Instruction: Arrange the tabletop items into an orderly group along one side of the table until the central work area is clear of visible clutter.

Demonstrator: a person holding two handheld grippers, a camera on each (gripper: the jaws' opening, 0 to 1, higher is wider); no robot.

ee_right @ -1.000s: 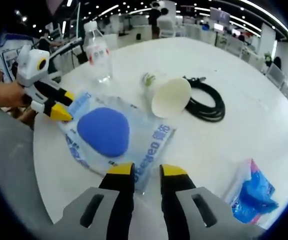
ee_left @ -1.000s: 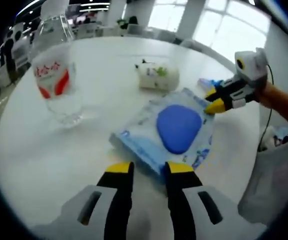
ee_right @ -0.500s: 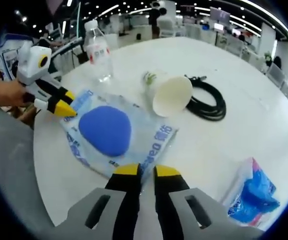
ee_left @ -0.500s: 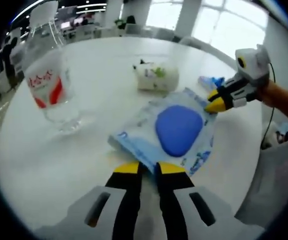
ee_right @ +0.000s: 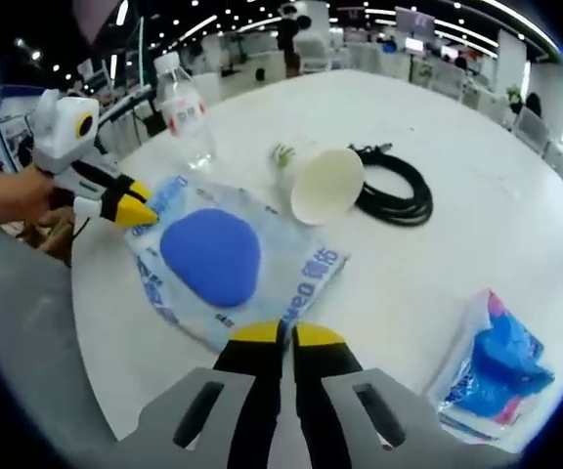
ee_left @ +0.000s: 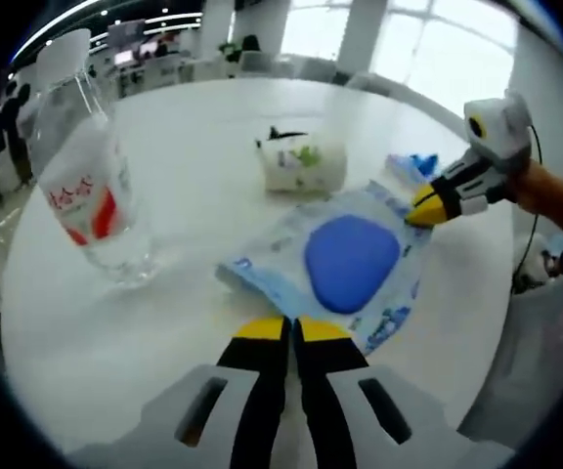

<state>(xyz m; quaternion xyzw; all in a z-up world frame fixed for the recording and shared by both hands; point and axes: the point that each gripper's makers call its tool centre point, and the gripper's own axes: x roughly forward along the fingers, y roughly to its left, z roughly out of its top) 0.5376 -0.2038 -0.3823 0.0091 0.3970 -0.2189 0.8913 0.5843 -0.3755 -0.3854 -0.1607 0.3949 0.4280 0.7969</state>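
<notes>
A light-blue wet-wipes pack (ee_left: 345, 259) with a dark blue oval lid lies flat on the round white table (ee_left: 174, 322). My left gripper (ee_left: 289, 327) is shut on the pack's near edge. In the right gripper view the same pack (ee_right: 228, 259) has my right gripper (ee_right: 286, 334) shut on its printed edge. Each gripper also shows across the pack in the other view, the right gripper (ee_left: 420, 207) and the left gripper (ee_right: 143, 215), both pinching opposite corners with yellow tips together.
A clear water bottle (ee_left: 91, 195) (ee_right: 186, 107) stands left of the pack. A paper cup (ee_left: 304, 161) (ee_right: 323, 181) lies on its side beyond it. A coiled black cable (ee_right: 394, 191) and a blue-and-pink packet (ee_right: 497, 366) lie farther along the table.
Both grippers' jaws have gone from open to shut on opposite edges of the wipes pack. The pack has barely shifted on the table.
</notes>
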